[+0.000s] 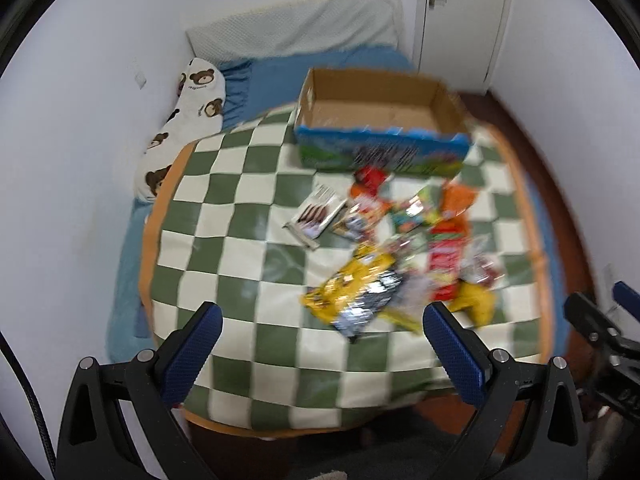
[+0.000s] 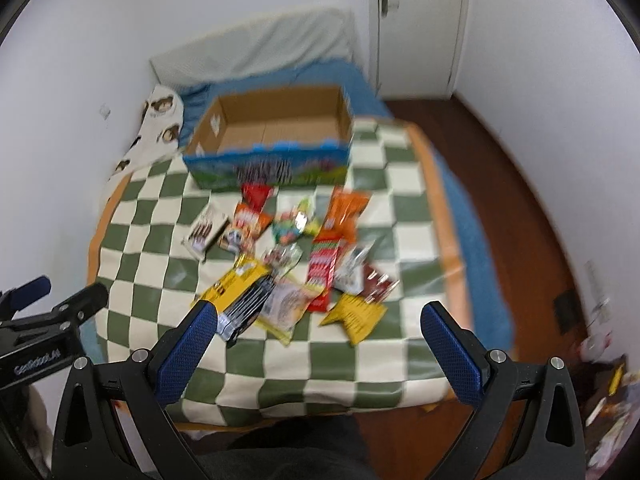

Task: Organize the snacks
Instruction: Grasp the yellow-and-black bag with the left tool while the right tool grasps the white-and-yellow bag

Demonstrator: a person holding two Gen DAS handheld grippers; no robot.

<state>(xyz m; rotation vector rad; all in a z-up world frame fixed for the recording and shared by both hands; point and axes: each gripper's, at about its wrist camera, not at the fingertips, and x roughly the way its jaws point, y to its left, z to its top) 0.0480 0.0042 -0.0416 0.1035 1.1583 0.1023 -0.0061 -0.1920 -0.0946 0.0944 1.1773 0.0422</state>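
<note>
An open cardboard box (image 1: 380,108) (image 2: 276,128) with a blue printed front stands empty at the far side of a green-and-white checkered blanket (image 1: 240,208) (image 2: 160,200). Several snack packets lie in a loose pile in front of it: a yellow and silver bag (image 1: 356,292) (image 2: 240,292), a red packet (image 1: 444,264) (image 2: 324,272), an orange bag (image 1: 460,200) (image 2: 344,212), a white packet (image 1: 316,214) (image 2: 204,232). My left gripper (image 1: 322,316) hovers open above the blanket's near part. My right gripper (image 2: 320,316) is open over the pile's near edge. Both frames are blurred.
The blanket covers a bed with a blue sheet (image 1: 276,76), a bear-print pillow (image 1: 184,120) and a grey pillow (image 2: 256,48) by the white wall. A closed white door (image 2: 420,24) and brown floor (image 2: 500,200) lie to the right. Clutter sits on the floor at far right (image 2: 608,392).
</note>
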